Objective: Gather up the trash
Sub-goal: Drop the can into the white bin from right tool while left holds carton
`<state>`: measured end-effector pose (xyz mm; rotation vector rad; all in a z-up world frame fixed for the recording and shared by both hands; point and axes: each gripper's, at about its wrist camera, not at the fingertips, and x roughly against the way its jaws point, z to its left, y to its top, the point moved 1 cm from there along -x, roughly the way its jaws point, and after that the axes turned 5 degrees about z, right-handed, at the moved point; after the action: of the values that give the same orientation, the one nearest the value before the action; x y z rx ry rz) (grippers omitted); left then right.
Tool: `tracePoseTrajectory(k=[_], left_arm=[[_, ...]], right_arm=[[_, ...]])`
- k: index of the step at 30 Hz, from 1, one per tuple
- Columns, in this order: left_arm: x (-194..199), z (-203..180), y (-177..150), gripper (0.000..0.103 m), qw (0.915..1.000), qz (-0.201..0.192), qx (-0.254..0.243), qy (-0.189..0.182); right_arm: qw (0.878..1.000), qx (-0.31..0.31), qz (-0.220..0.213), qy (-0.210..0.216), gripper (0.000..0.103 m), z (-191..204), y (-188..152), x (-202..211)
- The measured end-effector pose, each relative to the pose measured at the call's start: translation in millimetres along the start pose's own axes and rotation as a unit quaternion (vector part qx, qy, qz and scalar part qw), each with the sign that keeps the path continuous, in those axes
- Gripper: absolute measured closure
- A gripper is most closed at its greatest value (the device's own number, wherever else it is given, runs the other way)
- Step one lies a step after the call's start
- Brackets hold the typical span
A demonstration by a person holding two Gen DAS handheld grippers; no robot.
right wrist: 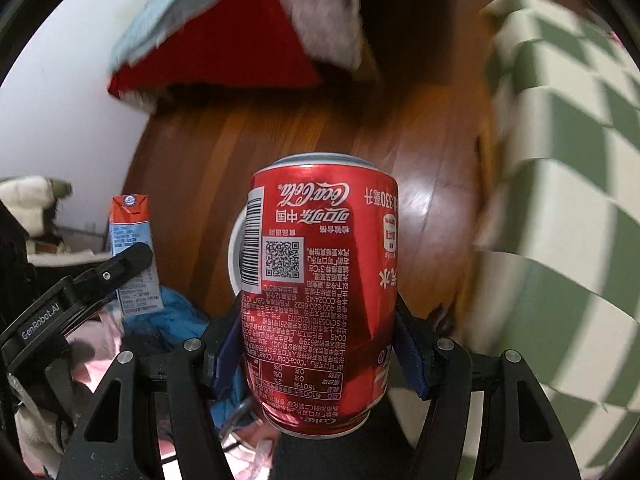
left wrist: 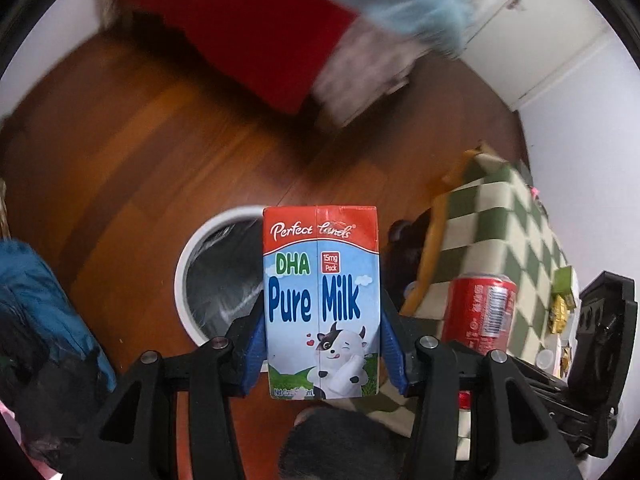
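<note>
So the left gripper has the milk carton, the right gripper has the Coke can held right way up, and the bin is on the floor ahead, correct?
Not quite. The Coke can is upside down: in the right wrist view its logo and text read inverted. The rest holds: the left gripper holds the milk carton, the right gripper holds the can, and the bin sits on the wooden floor ahead.

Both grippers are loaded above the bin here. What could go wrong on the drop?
The bin sits mostly hidden behind the milk carton, so a release by the left gripper may hit the rim. The cola can, dented in the right gripper, could roll across the wooden floor if it misses.
</note>
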<state>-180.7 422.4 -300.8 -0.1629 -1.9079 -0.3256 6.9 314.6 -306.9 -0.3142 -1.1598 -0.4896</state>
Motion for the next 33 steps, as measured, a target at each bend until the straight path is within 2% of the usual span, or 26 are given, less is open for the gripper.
tracePoseTrajectory(k=[4,8,9,10,11,12,16,18,23,28,33], left_arm=[[-31,42,1,0.053,0.9984,0.036,0.043,0.011],[-36,66,-4,0.015,0.997,0.037,0.066,0.014],[-33,74,-5,0.011,0.9968,0.036,0.069,0.018],[-32,78,-8,0.008,0.9965,0.036,0.07,0.03],[-31,81,-9,0.007,0.996,0.034,0.073,0.038],[-27,84,-10,0.007,0.9957,0.028,0.076,0.045],[-10,93,-25,0.007,0.9913,-0.02,0.074,0.106],[-9,94,-30,0.007,0.9885,-0.028,0.074,0.129],[-7,92,-50,0.007,0.9861,-0.02,0.073,0.148],[6,78,-68,0.007,0.9852,-0.024,0.057,0.16],[27,62,-79,0.007,0.9853,-0.041,0.046,0.159]], right_arm=[[0.999,0.018,0.04,-0.017,0.036,22,21,-57],[0.997,0.03,0.062,-0.025,0.034,38,39,-96],[0.997,0.031,0.07,-0.028,0.034,41,43,-106],[0.996,0.029,0.076,-0.029,0.028,44,47,-116],[0.996,0.029,0.08,-0.027,0.02,43,51,-122],[0.996,0.03,0.084,-0.028,0.001,46,52,-128],[0.994,0.047,0.083,-0.057,0.0,51,47,-132],[0.992,0.056,0.084,-0.078,0.0,49,44,-128],[0.988,0.085,0.078,-0.106,0.0,43,19,-109],[0.986,0.107,0.059,-0.117,0.0,45,-6,-80],[0.986,0.124,0.035,-0.106,0.0,53,-22,-43]])
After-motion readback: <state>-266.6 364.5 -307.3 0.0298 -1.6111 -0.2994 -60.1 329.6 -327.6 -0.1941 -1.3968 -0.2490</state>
